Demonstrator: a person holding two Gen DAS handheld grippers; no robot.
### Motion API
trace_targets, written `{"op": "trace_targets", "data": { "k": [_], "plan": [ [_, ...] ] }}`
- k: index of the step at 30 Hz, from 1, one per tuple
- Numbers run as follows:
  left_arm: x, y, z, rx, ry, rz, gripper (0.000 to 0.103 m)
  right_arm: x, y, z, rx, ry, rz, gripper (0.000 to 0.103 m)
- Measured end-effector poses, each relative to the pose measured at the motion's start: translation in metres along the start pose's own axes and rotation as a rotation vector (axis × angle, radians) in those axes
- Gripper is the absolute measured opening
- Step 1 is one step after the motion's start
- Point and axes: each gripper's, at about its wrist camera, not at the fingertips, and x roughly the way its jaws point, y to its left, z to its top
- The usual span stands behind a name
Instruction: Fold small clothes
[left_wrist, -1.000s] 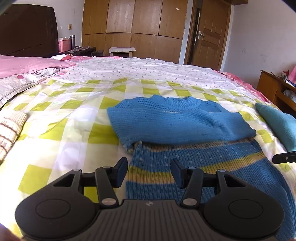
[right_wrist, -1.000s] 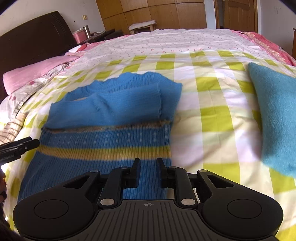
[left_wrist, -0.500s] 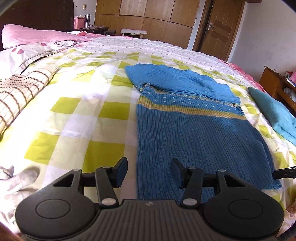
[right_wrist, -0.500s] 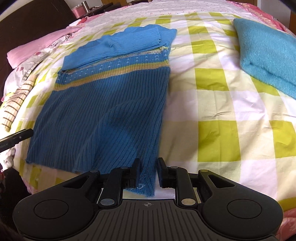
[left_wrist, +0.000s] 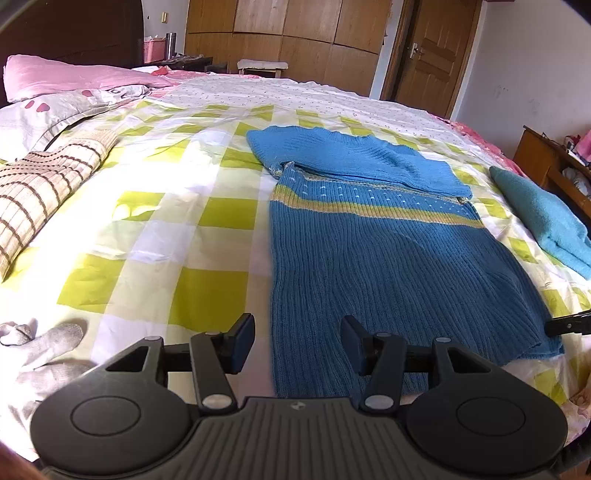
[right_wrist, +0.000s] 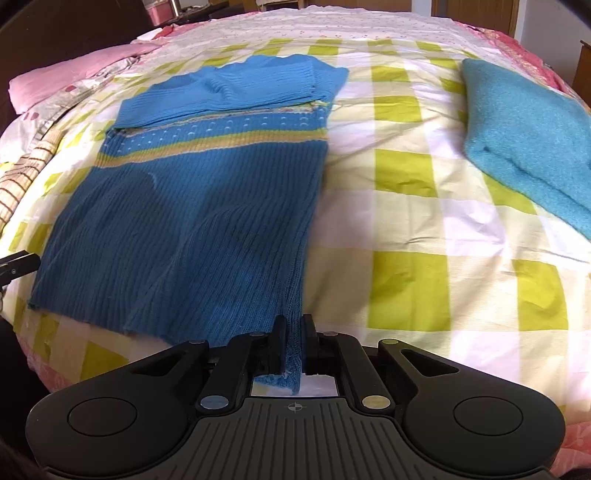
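sweater hem corner pinched in right tongs.

One sweater; one teal towel; two pillows; two grippers.

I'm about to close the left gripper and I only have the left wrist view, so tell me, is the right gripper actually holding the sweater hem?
Observer: Yes. In the right wrist view the right gripper is shut on the near right corner of the blue sweater, with the hem pinched between its fingers.
Operator: And the left gripper, is it gripping anything?
Observer: No. The left gripper is open over the sweater's near left edge.
Operator: Anything beside the sweater on the right?
Observer: A folded teal towel lies apart from it on the checked bedspread.
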Motion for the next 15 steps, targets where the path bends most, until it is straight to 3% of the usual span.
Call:
{"op": "trace_targets", "data": {
  "k": [9, 15],
  "plan": [
    [0.021, 0.0, -0.003, -0.007, 0.069, 0.013, 0.056, -0.007, -0.02, -0.002, 0.065, -0.009, -0.003, 0.005],
    [0.02, -0.001, -0.001, -0.002, 0.076, 0.015, 0.044, -0.006, -0.028, -0.002, 0.139, -0.014, 0.053, 0.015]
  ]
}}
